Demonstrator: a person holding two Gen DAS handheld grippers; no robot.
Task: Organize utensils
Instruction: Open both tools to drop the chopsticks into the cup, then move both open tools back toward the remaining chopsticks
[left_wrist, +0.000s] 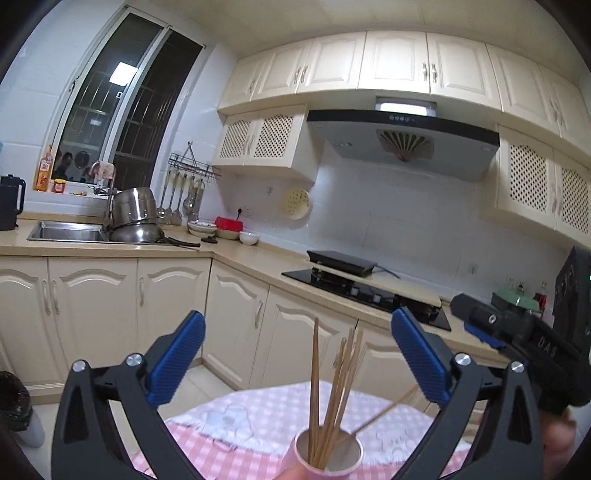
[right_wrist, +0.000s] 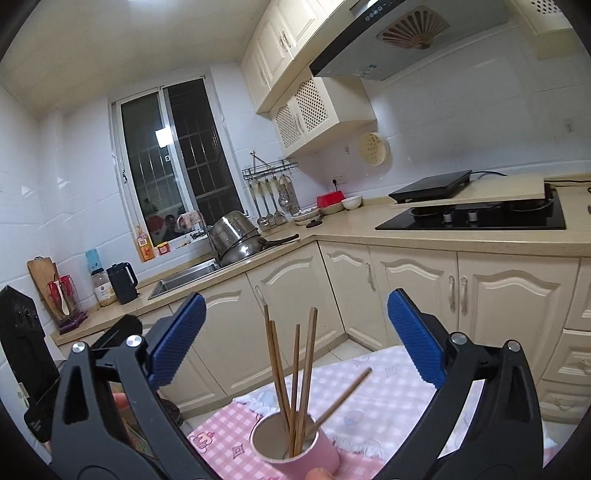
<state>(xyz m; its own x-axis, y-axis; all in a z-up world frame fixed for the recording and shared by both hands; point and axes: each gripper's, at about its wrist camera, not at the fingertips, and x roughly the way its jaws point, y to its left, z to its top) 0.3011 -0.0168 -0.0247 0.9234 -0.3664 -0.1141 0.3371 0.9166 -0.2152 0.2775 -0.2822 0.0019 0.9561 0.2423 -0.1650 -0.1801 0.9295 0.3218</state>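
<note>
Chopsticks (right_wrist: 295, 373) upright in cup (right_wrist: 295, 446) on tablecloth (right_wrist: 369, 398), counter (right_wrist: 354, 225) behind

Left wrist view: looking nearly level along its own blue fingers (left_wrist: 177, 362), close above the pink cup (left_wrist: 328, 458); sink (left_wrist: 66, 230) at 10 o'clock, hob (left_wrist: 365, 291) at 2. Right wrist view: same low, close stance, cup (right_wrist: 295, 446) at 6 o'clock, sink (right_wrist: 184, 278) at 9. Shared: cup, checked cloth (left_wrist: 251, 413), counter corner.

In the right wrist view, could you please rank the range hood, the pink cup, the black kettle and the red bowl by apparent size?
1. Range hood
2. Pink cup, though nearness to the camera inflates it
3. Black kettle
4. Red bowl
</note>
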